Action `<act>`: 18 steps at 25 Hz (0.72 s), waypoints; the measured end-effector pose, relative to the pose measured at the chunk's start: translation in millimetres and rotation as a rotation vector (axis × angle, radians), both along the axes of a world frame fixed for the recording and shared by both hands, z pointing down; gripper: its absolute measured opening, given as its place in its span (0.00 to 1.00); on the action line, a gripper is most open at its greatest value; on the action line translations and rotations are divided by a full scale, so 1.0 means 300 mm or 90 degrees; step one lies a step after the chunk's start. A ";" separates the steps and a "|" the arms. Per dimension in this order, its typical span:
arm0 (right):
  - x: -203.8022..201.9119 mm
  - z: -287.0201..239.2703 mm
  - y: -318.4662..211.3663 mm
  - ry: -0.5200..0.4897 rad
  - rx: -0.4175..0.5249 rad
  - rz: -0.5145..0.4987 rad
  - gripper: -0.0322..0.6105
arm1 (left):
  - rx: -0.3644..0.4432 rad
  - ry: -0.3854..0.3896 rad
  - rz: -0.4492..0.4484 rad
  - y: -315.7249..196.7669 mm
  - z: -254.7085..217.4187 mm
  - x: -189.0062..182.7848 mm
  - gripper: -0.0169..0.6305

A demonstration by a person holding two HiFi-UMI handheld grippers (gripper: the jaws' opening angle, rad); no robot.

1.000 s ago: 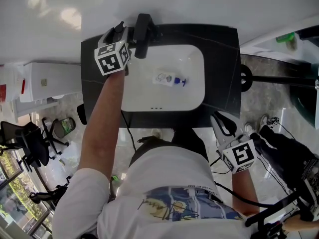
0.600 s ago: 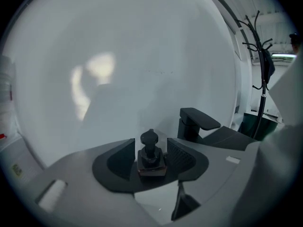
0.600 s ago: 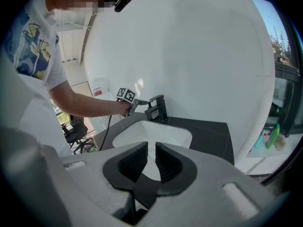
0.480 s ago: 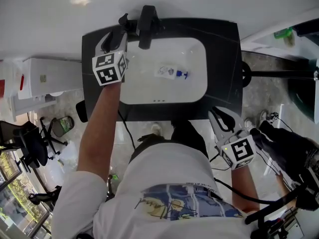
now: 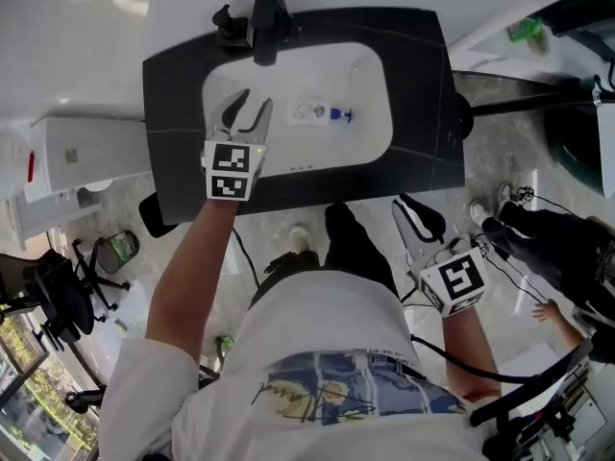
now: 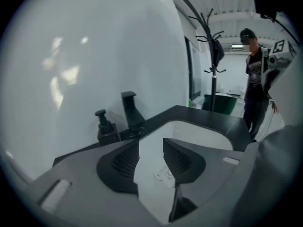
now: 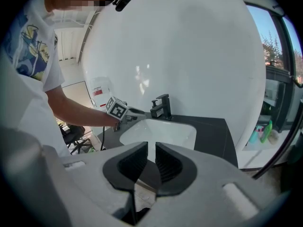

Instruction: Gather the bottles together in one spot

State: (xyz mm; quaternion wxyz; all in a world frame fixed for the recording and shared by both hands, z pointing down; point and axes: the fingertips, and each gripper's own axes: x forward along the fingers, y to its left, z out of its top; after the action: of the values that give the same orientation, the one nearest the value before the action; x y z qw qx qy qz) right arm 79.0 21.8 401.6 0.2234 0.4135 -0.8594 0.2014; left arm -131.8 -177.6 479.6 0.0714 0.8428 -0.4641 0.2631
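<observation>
A small clear bottle with a blue cap lies on its side in the white sink set in a black counter. My left gripper hovers over the sink's left part, to the left of the bottle and apart from it. Its jaws have just been closing and stand open with nothing between the pads. In the left gripper view the bottle shows low down beyond the gap of the left gripper. My right gripper hangs off the counter's front right corner, its jaws a narrow gap apart and empty.
A black faucet and a small knob stand at the sink's back edge. Green bottles sit on a ledge at the far right. Office chairs and a white unit are left of the counter. Another person stands nearby.
My left gripper has come from the counter's back left beside the faucet toward the front, over the sink, with its jaws narrower. The right gripper has shifted a little toward the counter.
</observation>
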 end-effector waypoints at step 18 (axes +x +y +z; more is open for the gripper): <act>0.161 0.057 0.089 -0.005 -0.029 0.108 0.13 | -0.149 -0.240 0.444 0.144 0.446 0.495 0.26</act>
State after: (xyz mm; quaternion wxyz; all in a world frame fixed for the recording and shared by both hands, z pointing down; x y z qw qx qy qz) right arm 127.3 48.4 418.7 0.2115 0.4790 -0.8172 0.2409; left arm 16.7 -134.5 613.5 -0.0131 0.8728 -0.1230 0.4721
